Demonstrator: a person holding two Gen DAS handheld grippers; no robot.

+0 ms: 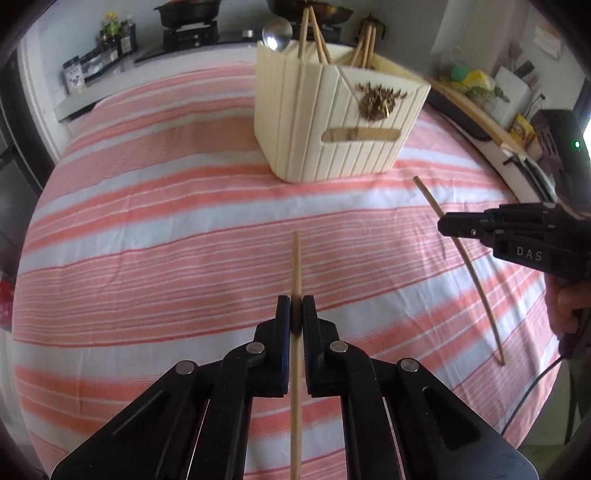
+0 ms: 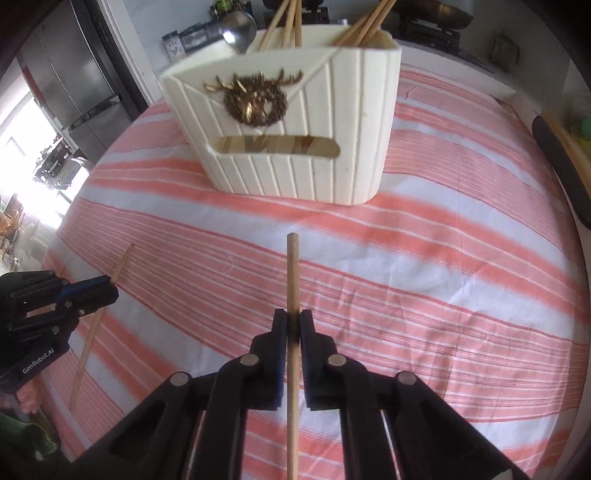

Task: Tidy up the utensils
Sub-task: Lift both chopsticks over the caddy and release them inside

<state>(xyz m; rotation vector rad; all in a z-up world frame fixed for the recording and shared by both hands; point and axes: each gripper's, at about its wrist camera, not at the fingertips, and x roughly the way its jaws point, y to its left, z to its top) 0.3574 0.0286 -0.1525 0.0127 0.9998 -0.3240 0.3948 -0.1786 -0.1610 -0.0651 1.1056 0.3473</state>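
A cream utensil holder (image 1: 332,122) with a gold wreath emblem stands on the striped cloth; it also shows in the right wrist view (image 2: 288,129). It holds several wooden chopsticks (image 1: 310,33) and a metal spoon (image 1: 277,33). My left gripper (image 1: 296,308) is shut on a wooden chopstick (image 1: 296,266) that points toward the holder. My right gripper (image 2: 293,321) is shut on another wooden chopstick (image 2: 293,273), also pointing at the holder. The right gripper shows in the left wrist view (image 1: 443,225) with its chopstick (image 1: 476,280). The left gripper shows in the right wrist view (image 2: 112,291).
A pink and white striped cloth (image 1: 166,229) covers the table. A stove with pans (image 1: 188,22) and jars (image 1: 114,33) stand on the counter behind. A fridge (image 2: 74,74) stands at the left. Clutter (image 1: 517,110) lines the right edge.
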